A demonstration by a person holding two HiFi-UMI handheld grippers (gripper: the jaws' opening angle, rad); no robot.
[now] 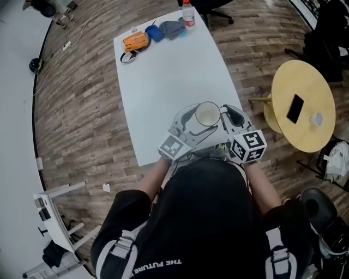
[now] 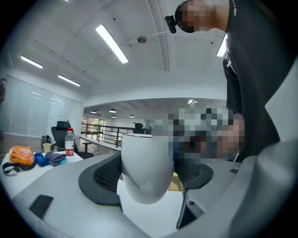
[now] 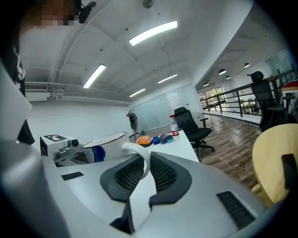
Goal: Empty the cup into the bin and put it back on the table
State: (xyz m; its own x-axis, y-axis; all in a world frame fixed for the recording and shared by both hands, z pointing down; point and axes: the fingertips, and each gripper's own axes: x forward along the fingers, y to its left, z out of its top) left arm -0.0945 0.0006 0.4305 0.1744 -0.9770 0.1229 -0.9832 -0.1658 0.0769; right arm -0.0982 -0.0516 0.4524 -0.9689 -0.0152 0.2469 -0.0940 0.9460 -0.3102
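A white cup [image 1: 208, 114] stands upright over the near edge of the white table [image 1: 163, 92], right in front of the person. Its inside looks plain and pale. My right gripper [image 1: 228, 115] comes in from the right and is shut on the cup's handle [image 3: 142, 158], which sits pinched between the two dark pads. My left gripper [image 1: 196, 122] is spread wide around the cup's body [image 2: 146, 167]. Its pads lie close beside the cup on both sides, and I see no squeeze.
At the table's far end lie an orange item [image 1: 134, 41], blue and grey cloths [image 1: 163, 30] and a water bottle [image 1: 188, 13]. A round yellow table [image 1: 302, 71] with a phone [image 1: 294, 109] stands to the right. A dark chair [image 1: 319, 210] is at the lower right.
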